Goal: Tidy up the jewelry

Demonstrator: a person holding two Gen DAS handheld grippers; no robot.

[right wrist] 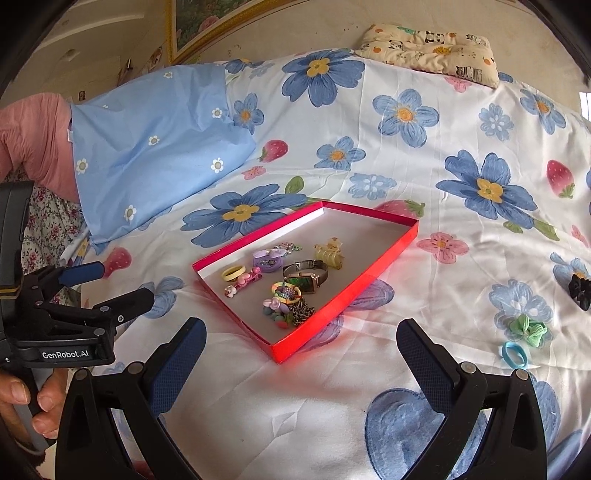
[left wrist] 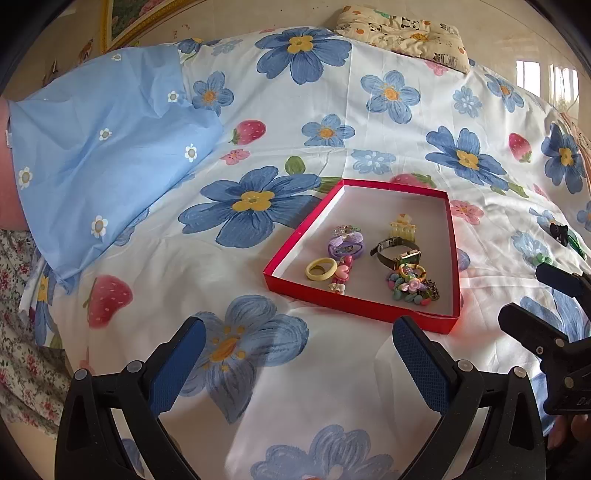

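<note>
A red shallow box [left wrist: 332, 300] [right wrist: 373, 277] lies on the flowered bedsheet. It holds a watch [left wrist: 397, 254] [right wrist: 306, 275], a yellow claw clip [left wrist: 400, 228] [right wrist: 330, 253], a purple hair tie [left wrist: 347, 244] [right wrist: 267, 263], a yellow ring tie [left wrist: 320, 268] [right wrist: 233, 273], a pink clip [left wrist: 341, 277] [right wrist: 242, 285] and a colourful bracelet heap [left wrist: 412, 288] [right wrist: 286, 304]. My left gripper [left wrist: 299, 350] is open and empty, just before the box. My right gripper [right wrist: 301, 354] is open and empty near the box's front corner. Outside the box, right of it, lie a black clip [right wrist: 580, 290], a green bow [right wrist: 528, 328] and a blue hair ring [right wrist: 513, 355].
A light blue pillow [left wrist: 107, 155] [right wrist: 147, 147] lies at the left, a patterned cushion [left wrist: 402, 31] [right wrist: 432, 48] at the far edge. The other gripper shows in each view, the right one [left wrist: 546, 321] and the left one [right wrist: 85, 295], held by a hand.
</note>
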